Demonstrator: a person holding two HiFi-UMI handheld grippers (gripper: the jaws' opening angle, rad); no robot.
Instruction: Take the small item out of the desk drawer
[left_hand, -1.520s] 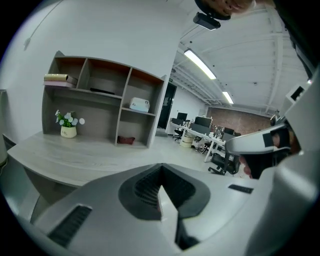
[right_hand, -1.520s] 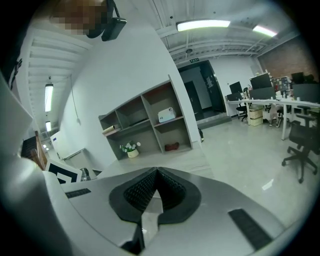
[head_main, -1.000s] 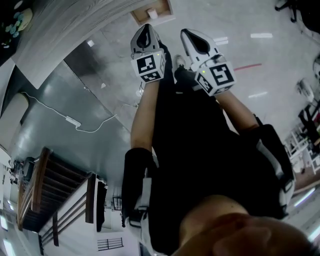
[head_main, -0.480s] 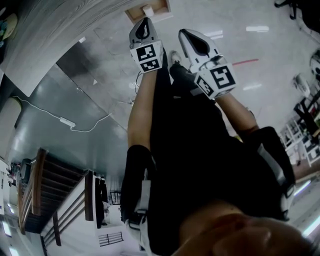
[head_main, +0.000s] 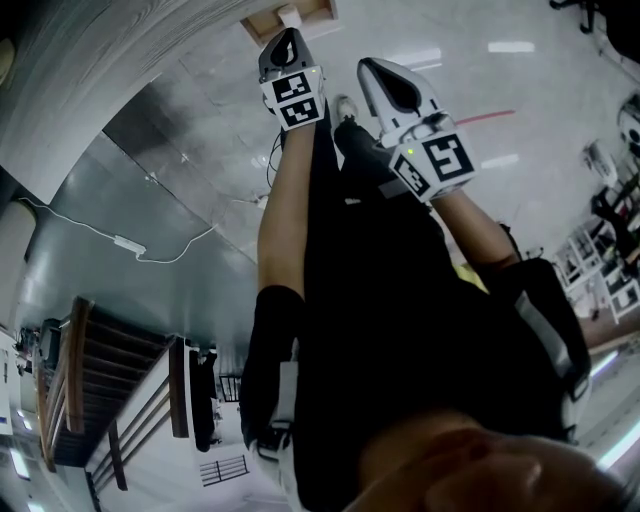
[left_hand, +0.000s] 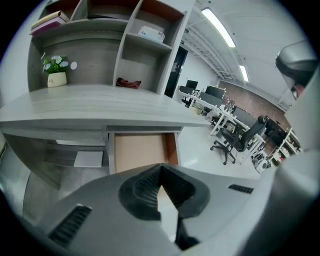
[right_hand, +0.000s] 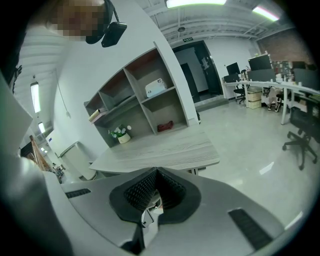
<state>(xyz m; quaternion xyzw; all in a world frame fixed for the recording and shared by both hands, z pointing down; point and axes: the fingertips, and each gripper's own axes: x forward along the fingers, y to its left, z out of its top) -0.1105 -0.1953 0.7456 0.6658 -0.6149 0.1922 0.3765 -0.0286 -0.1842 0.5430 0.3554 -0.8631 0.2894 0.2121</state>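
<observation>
The open desk drawer (head_main: 291, 22) shows at the top of the head view, with a small white item (head_main: 291, 15) lying in it. In the left gripper view the drawer (left_hand: 137, 150) hangs out under the grey desktop (left_hand: 95, 107), its tan bottom bare where visible. My left gripper (head_main: 283, 42) is held out just short of the drawer, jaws shut on nothing (left_hand: 161, 169). My right gripper (head_main: 375, 70) hangs further back to the right, also shut and empty (right_hand: 156, 171). The item is hidden in both gripper views.
A shelf unit on the desk holds a potted plant (left_hand: 55, 70), a red thing (left_hand: 128, 83), a white box (left_hand: 150, 34) and books (left_hand: 50, 20). Office chairs (left_hand: 240, 142) stand to the right. A white cable with a power strip (head_main: 130, 243) lies on the floor.
My left gripper has moved forward, closer to the open drawer. The right gripper has barely shifted. Both stay shut.
</observation>
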